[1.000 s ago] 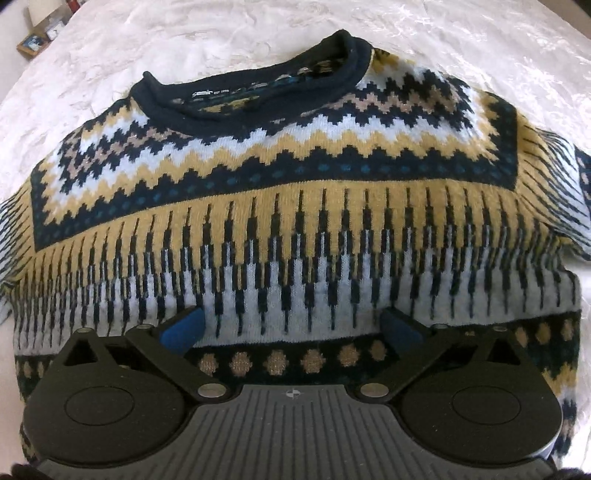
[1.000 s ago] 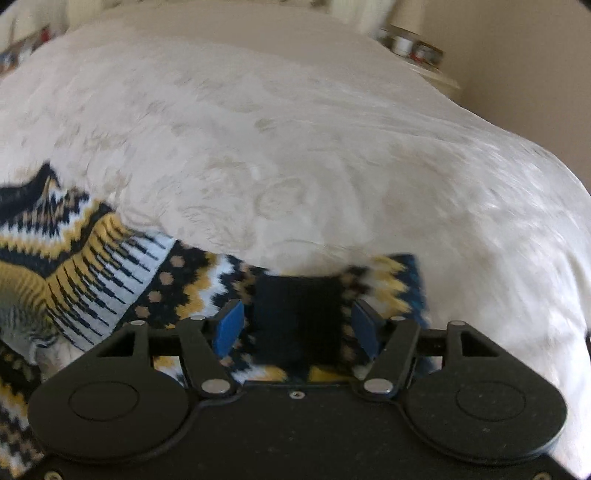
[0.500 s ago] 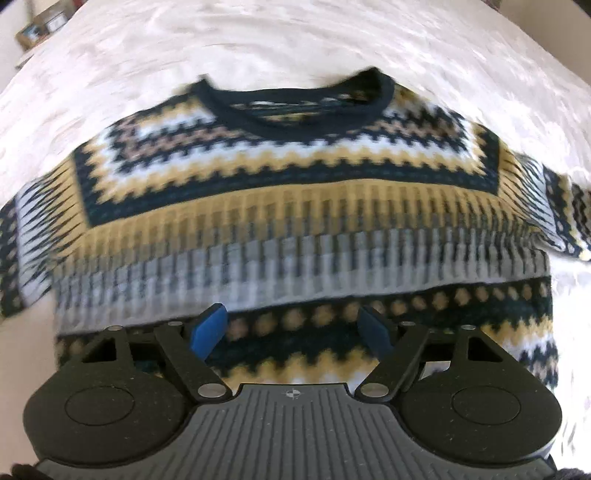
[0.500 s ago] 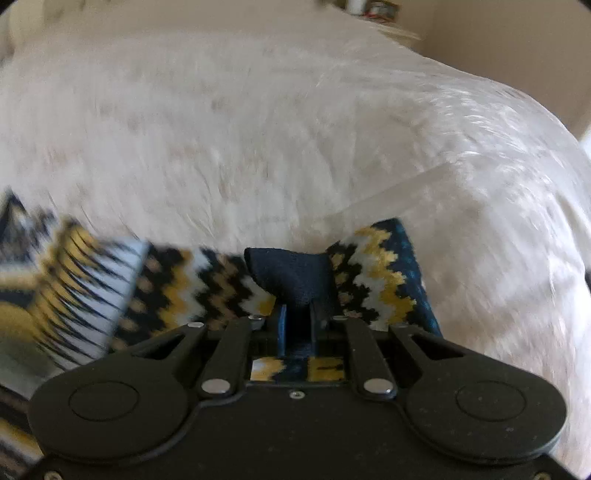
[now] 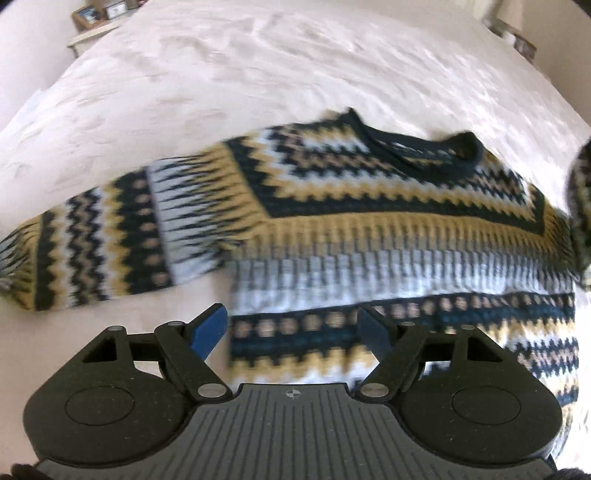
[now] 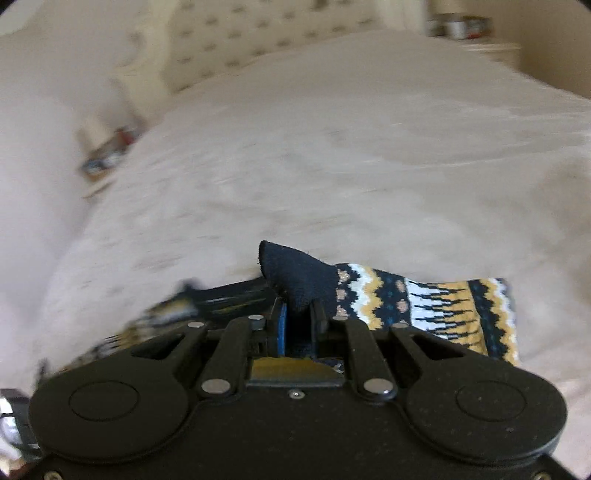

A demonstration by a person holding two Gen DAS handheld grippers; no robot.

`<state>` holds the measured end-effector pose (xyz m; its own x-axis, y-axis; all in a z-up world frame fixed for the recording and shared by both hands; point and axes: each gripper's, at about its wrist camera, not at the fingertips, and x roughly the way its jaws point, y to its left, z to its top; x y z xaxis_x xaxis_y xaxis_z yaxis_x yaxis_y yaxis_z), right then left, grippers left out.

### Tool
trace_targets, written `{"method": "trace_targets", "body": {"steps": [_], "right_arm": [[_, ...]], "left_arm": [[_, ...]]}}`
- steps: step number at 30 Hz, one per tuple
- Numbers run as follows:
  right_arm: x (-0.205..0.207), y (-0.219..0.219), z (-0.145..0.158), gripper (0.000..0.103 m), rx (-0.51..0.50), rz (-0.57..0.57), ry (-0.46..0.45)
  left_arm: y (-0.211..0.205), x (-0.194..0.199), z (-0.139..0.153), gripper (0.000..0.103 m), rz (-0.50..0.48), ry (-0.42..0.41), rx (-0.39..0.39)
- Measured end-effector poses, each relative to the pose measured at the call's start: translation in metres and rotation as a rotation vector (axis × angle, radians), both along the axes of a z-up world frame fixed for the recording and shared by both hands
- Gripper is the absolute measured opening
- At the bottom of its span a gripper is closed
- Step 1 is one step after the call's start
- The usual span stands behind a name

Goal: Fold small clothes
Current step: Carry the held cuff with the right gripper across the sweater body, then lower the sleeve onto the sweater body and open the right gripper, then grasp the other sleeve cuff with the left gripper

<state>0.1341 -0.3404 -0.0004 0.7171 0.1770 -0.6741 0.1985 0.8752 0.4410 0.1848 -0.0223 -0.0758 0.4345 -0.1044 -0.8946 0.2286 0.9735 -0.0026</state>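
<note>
A small knitted sweater [image 5: 369,229] in navy, mustard and white zigzag bands lies face up on the white bedspread [image 5: 258,66], its left sleeve [image 5: 92,243] spread out to the left. My left gripper [image 5: 291,328] is open and empty, hovering over the sweater's lower left hem. My right gripper [image 6: 299,317] is shut on the navy cuff [image 6: 295,273] of the right sleeve [image 6: 436,314] and holds it lifted above the bed. That lifted sleeve shows at the right edge of the left wrist view [image 5: 581,206].
The bedspread [image 6: 332,147] spreads wide around the sweater. A bedside table with picture frames [image 5: 96,14] stands far left. Another bedside table with tins [image 6: 461,26] stands far right. A padded headboard [image 6: 258,40] is at the back.
My right gripper closed on the right sleeve's cuff and lifted it, swinging it left. My left gripper pulled back and moved left, from the sweater's middle to its lower left hem.
</note>
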Motion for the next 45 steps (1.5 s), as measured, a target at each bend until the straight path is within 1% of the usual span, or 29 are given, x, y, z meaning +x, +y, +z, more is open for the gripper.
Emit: {"method": "trace_targets", "body": {"steps": [3,5,9,10,11,12,13,14,15,17,18,20,21,23,24,25,26,29,32,35,36,37,38,39,40,41,42,43,45], "right_arm": [[0.022,0.045,-0.009,0.019,0.028,0.092,0.003],[0.035,0.073,-0.019,0.019,0.041,0.157,0.024],[0.047,0.114,-0.043,0.022,0.038,0.261,0.064],[0.048,0.121,-0.048,0.025,0.039,0.285,0.071],[0.045,0.129,-0.049,0.031,0.038,0.304,0.075],[0.043,0.136,-0.054,0.032,0.028,0.321,0.081],[0.039,0.141,-0.058,0.036,0.005,0.333,0.092],[0.036,0.143,-0.061,0.044,-0.012,0.341,0.097],[0.032,0.142,-0.064,0.047,-0.033,0.343,0.102],[0.025,0.137,-0.068,0.060,-0.058,0.330,0.114],[0.021,0.135,-0.070,0.063,-0.064,0.321,0.118],[0.010,0.122,-0.072,0.073,-0.092,0.297,0.130],[0.004,0.116,-0.073,0.076,-0.106,0.284,0.139],[-0.007,0.099,-0.079,0.088,-0.121,0.250,0.156],[-0.012,0.091,-0.082,0.091,-0.121,0.234,0.162],[-0.019,0.082,-0.083,0.098,-0.121,0.213,0.168],[-0.023,0.075,-0.085,0.102,-0.120,0.198,0.171],[-0.035,0.055,-0.090,0.102,-0.113,0.158,0.178],[-0.045,0.039,-0.092,0.102,-0.105,0.130,0.185],[-0.051,0.027,-0.096,0.102,-0.084,0.124,0.195],[-0.052,0.024,-0.098,0.102,-0.079,0.123,0.198],[-0.054,0.021,-0.099,0.102,-0.077,0.124,0.199],[-0.055,0.019,-0.100,0.102,-0.077,0.127,0.200],[-0.056,0.017,-0.100,0.102,-0.075,0.128,0.200],[-0.056,0.015,-0.102,0.102,-0.070,0.128,0.200],[-0.057,0.013,-0.102,0.102,-0.064,0.126,0.199],[-0.057,0.011,-0.104,0.102,-0.057,0.123,0.200],[-0.057,0.008,-0.105,0.102,-0.046,0.120,0.201],[-0.057,0.003,-0.107,0.102,-0.027,0.114,0.205]], "left_arm": [[0.023,0.000,0.002,0.077,0.036,-0.005,-0.008],[0.035,0.000,0.002,0.077,0.056,-0.009,-0.014],[0.048,0.003,0.004,0.077,0.068,-0.019,-0.028],[0.049,0.004,0.004,0.077,0.068,-0.021,-0.031],[0.048,0.006,0.005,0.077,0.068,-0.022,-0.037],[0.047,0.007,0.005,0.077,0.069,-0.022,-0.044],[0.046,0.008,0.006,0.077,0.068,-0.022,-0.053],[0.043,0.009,0.006,0.077,0.064,-0.023,-0.061],[0.039,0.010,0.006,0.077,0.058,-0.023,-0.070],[0.027,0.011,0.004,0.077,0.037,-0.021,-0.088],[0.021,0.011,0.003,0.077,0.024,-0.020,-0.097],[0.008,0.010,-0.001,0.077,-0.005,-0.021,-0.119],[0.000,0.010,-0.005,0.077,-0.023,-0.018,-0.133],[-0.016,0.009,-0.014,0.077,-0.065,-0.005,-0.165],[-0.023,0.009,-0.019,0.077,-0.083,0.004,-0.175],[-0.031,0.008,-0.023,0.077,-0.096,0.016,-0.176],[-0.039,0.007,-0.030,0.077,-0.100,0.031,-0.164],[-0.054,0.007,-0.046,0.077,-0.086,0.057,-0.151],[-0.062,0.009,-0.059,0.077,-0.056,0.087,-0.164],[-0.069,0.013,-0.066,0.077,-0.030,0.096,-0.170],[-0.070,0.015,-0.068,0.073,-0.022,0.095,-0.175],[-0.072,0.016,-0.069,0.065,-0.012,0.097,-0.185],[-0.073,0.018,-0.068,0.061,-0.001,0.099,-0.190],[-0.073,0.019,-0.067,0.052,0.019,0.096,-0.187],[-0.073,0.020,-0.066,0.032,0.040,0.090,-0.185],[-0.072,0.020,-0.065,0.017,0.056,0.083,-0.188],[-0.071,0.020,-0.063,0.009,0.056,0.086,-0.210],[-0.070,0.021,-0.060,0.008,0.050,0.087,-0.234],[-0.071,0.017,-0.046,0.008,0.034,0.041,-0.242]]}}
